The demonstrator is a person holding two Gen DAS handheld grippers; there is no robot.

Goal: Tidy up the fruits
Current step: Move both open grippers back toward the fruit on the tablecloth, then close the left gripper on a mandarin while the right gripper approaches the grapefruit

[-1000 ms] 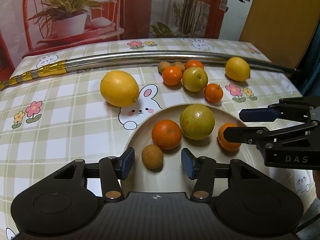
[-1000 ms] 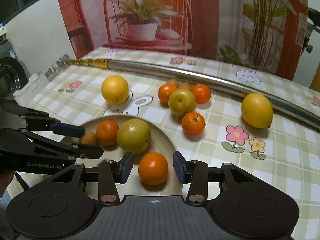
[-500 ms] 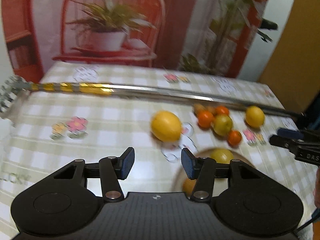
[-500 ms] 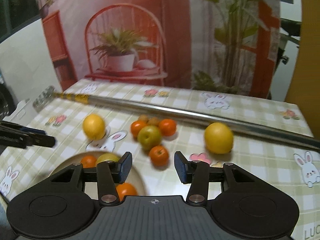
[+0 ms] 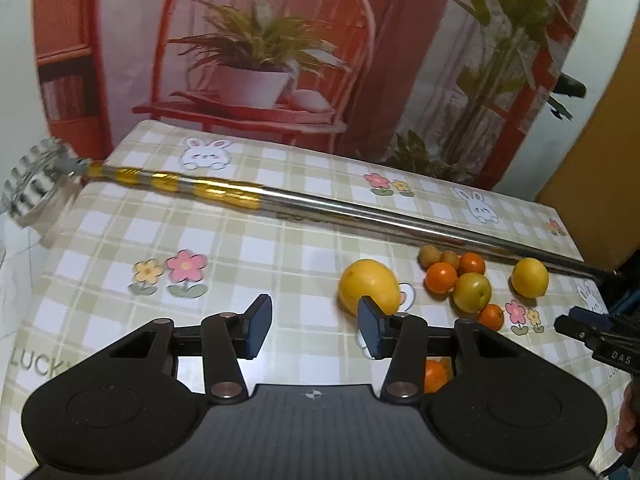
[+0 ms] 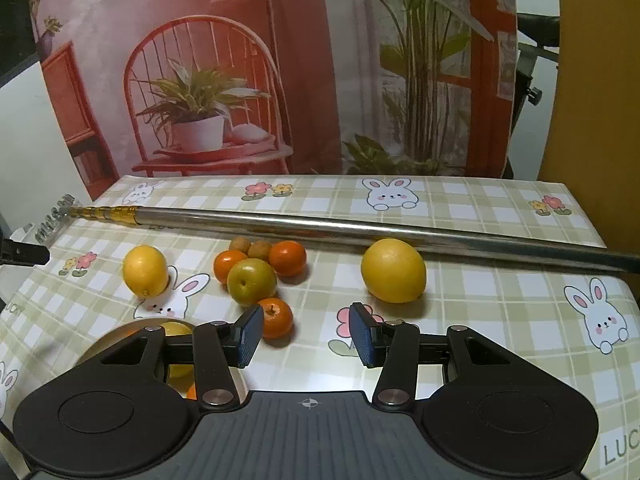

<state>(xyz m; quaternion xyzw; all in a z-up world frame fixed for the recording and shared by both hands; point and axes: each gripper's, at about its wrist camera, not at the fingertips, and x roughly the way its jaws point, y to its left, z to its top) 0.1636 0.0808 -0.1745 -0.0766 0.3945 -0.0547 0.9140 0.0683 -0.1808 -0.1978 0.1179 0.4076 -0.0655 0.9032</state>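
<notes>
My left gripper [image 5: 314,320] hovers over bare tablecloth, its jaws closing with nothing between them. A lemon [image 5: 368,286] lies just beyond its right finger. Further right sit two oranges [image 5: 440,278], a yellow-green fruit [image 5: 472,292], a small orange [image 5: 491,316], two brown longans [image 5: 430,256] and a second lemon [image 5: 530,278]. My right gripper [image 6: 306,332] is open and empty above the cloth, near the small orange [image 6: 276,318]. The plate [image 6: 120,336] shows at lower left, mostly hidden by the gripper's body, with a yellow-green fruit [image 6: 176,330] in it.
A long metal pole [image 6: 360,228] with a gold end lies across the far side of the table. A printed backdrop stands behind the table's far edge. The other gripper's finger [image 6: 24,256] shows at the left edge of the right wrist view.
Both grippers have risen and drawn back from the plate, leaving its fruits in it. The left wrist view has swung to the left. The plate is now mostly hidden.
</notes>
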